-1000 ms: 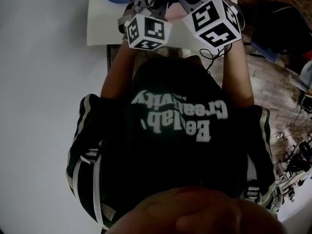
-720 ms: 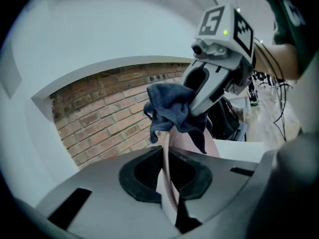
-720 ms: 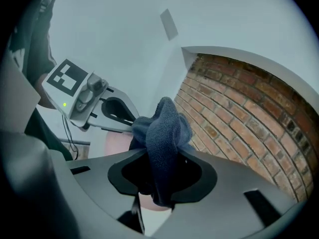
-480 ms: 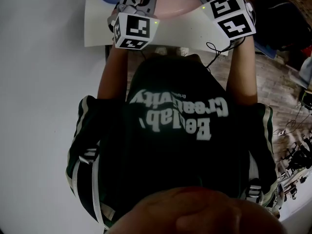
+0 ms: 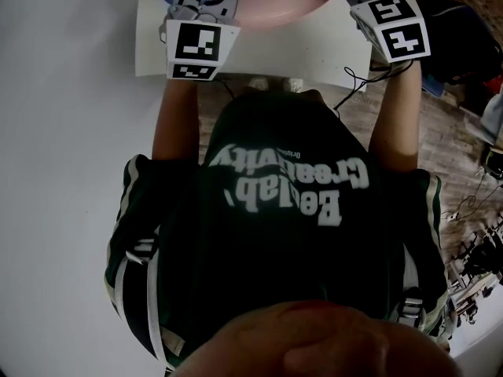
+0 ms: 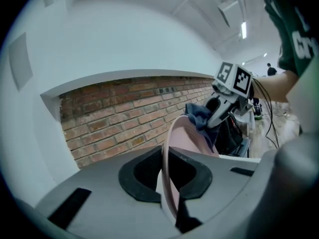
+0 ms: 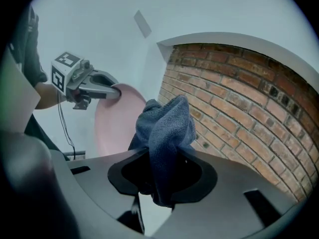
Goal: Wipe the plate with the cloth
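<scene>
Plate [image 5: 275, 10] — pink, held on edge above the white table [image 5: 314, 53], its rim pinched in the closed left gripper [image 6: 169, 183]. The blue cloth [image 7: 167, 128] is bunched in the clamped right gripper [image 7: 159, 180], up against the plate's far side. Hard rubbing could lever the plate out of that narrow rim hold. The shirt print [image 5: 287, 183] — upside down — partly reads "Creativity".

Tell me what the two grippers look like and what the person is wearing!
The left gripper and right gripper are grey, with black pads inside the jaws. Each carries a white cube printed with black square markers, and a thin black cable. The person wears a dark green shirt with white lettering and white-striped sleeves.
</scene>
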A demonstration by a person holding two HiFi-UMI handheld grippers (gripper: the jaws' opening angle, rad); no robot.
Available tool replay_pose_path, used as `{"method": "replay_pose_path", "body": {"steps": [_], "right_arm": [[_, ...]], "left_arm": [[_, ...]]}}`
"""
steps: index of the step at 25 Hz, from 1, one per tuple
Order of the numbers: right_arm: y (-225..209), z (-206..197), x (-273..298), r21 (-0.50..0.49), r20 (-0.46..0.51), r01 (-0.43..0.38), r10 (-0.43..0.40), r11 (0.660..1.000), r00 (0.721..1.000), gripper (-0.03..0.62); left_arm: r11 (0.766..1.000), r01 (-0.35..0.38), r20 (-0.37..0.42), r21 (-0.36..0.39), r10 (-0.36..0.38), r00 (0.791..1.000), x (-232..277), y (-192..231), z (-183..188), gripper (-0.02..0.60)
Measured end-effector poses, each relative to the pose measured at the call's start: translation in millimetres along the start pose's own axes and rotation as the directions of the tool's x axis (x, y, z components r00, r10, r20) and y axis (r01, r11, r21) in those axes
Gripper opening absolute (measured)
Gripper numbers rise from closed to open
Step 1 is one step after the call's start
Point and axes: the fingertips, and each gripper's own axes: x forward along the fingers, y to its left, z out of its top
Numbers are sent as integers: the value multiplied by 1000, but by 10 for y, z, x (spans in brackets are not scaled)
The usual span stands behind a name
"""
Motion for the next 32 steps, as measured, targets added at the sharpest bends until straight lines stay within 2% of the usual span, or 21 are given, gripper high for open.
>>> {"method": "replay_pose_path", "body": {"steps": [5,10,21,27,32], "right_arm": [[-79,-204,5,52,-20,-7,9,999,1000,115],[-66,-438,62,95,-40,-25,28,995,999,115],[297,-899,248,182,-100,-112,131,977,986,115],[548,-974,286,160,-135,-144,166,976,977,115],[798,-1037,332,134,-157,-199,219,971,963,114]], "left_arm": [[998,-10,35,-58,12,999,-29,119,86,14],[997,-18,62,-79,23,998,-51,192,161,15],[990,-41,110,-133,56,992,-19,309,302,17],[990,-45,116,-134,61,991,-17,299,364,23],[986,-49,123,-162,69,990,1,315,391,21]]}}
